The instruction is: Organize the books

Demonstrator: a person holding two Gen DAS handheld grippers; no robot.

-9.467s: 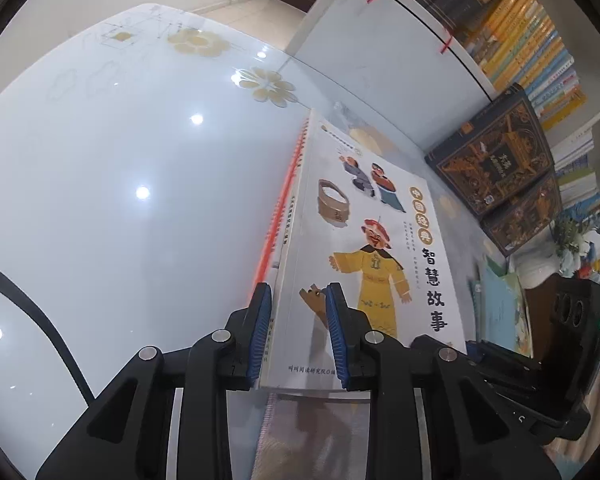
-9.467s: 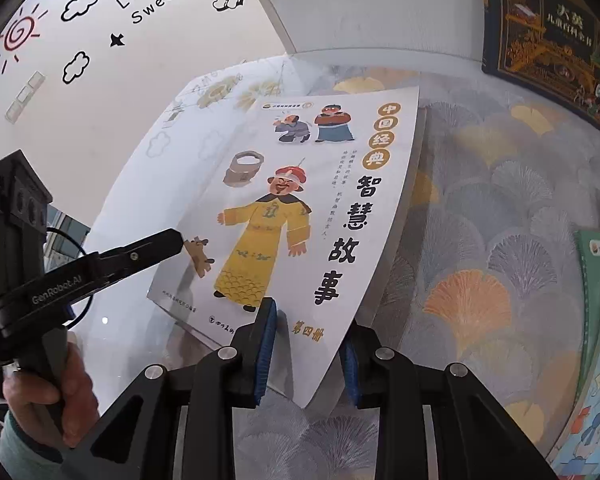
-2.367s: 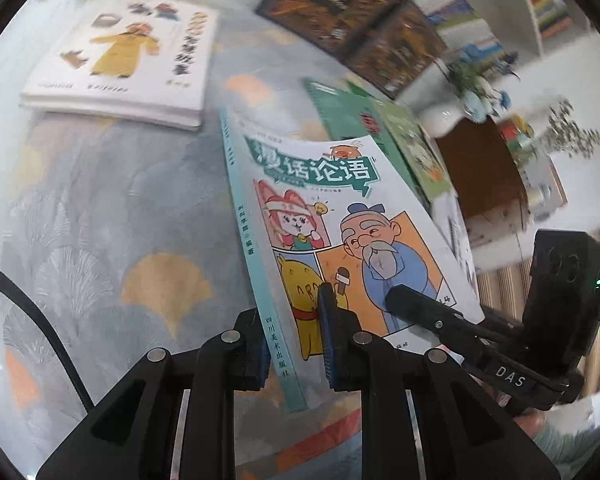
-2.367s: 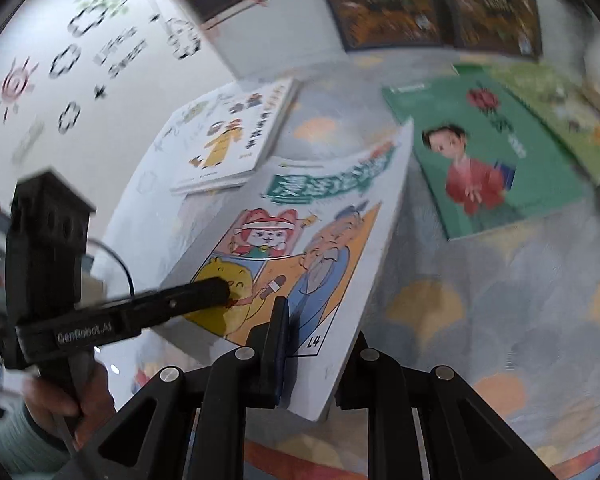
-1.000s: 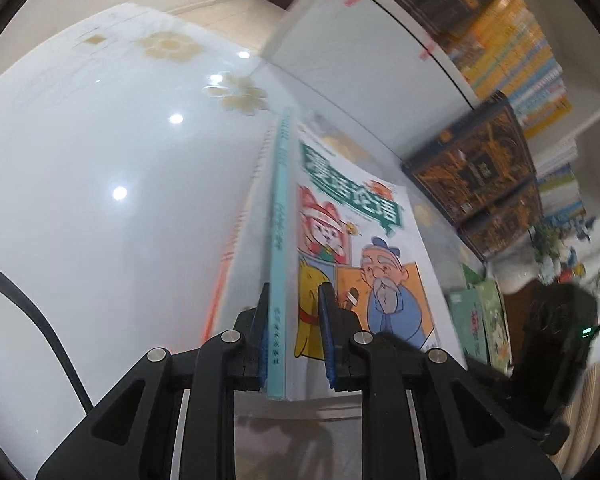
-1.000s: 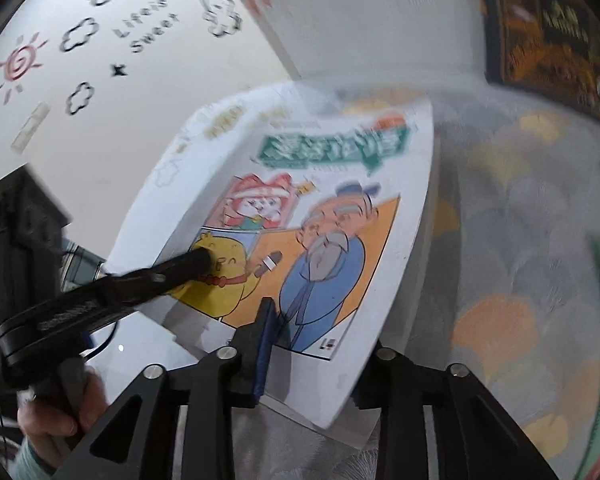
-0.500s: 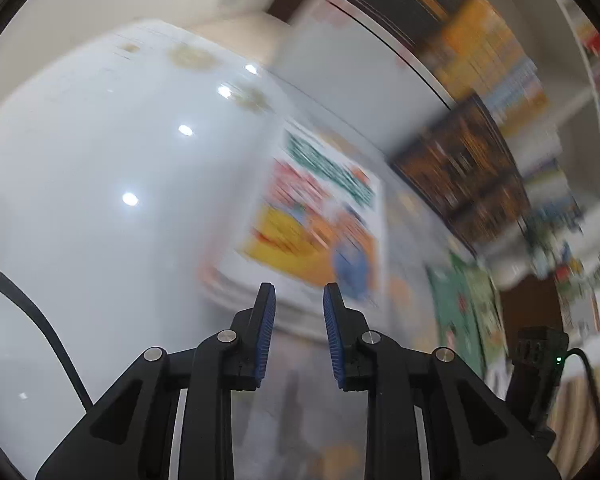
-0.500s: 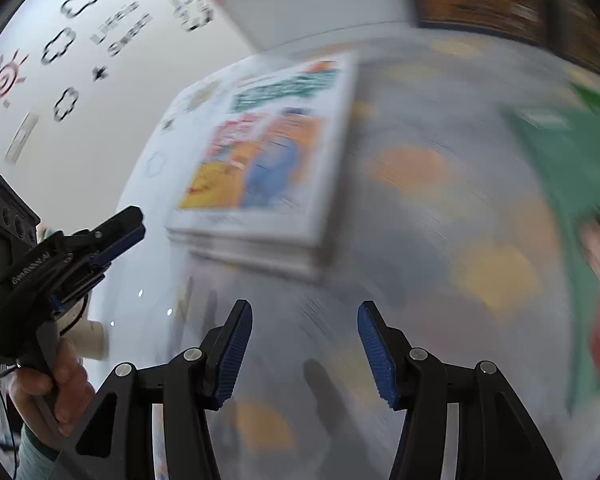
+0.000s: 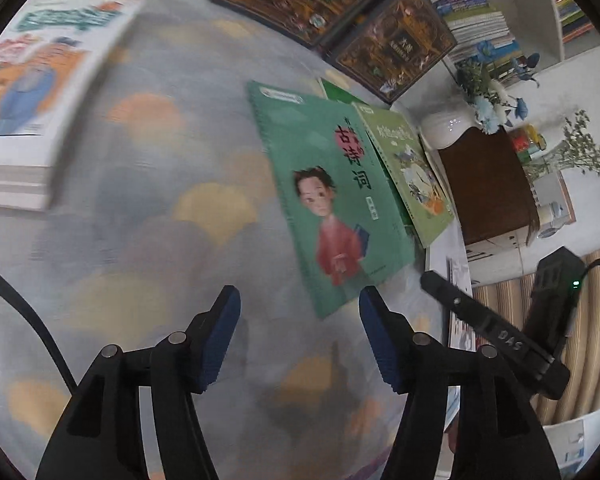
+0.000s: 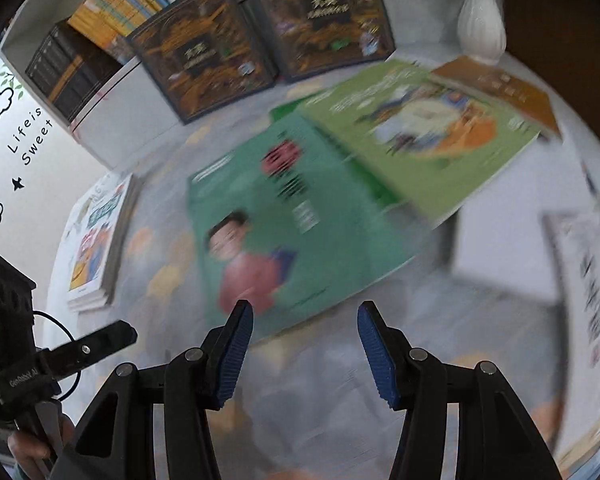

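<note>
Two hand-held grippers hover over a fan-patterned mat [image 9: 148, 240] strewn with children's books. The left gripper [image 9: 300, 338] is opening its blue ribbed pads [image 9: 220, 336] with nothing between them; the right gripper [image 10: 305, 350] stands parted and empty too.

The next candidate, a teal paperback with a child in a red robe [image 9: 332, 200] on its cover, lies flat just ahead of both tools. Seen from the left wrist, its long axis runs away from the gripper and leans left, and its near corner sits just beyond the gap in the jaws, slightly nearer the right-hand pad. From the right wrist the same book [image 10: 284, 224] lies ahead and a little left, its near edge just beyond the fingertips. Neither hand looks clearly nearer.

A lime-green paperback [image 9: 408, 172] overlaps its far edge. The finished stack of books [image 9: 32, 92] rests well apart at the left of the mat.

The covers look thin, glossy and flexible; a grip at the near edge would likely let the book sag. Two dark ornate hardbacks [image 10: 260, 36] lean against a bookshelf [image 10: 112, 12] behind.
</note>
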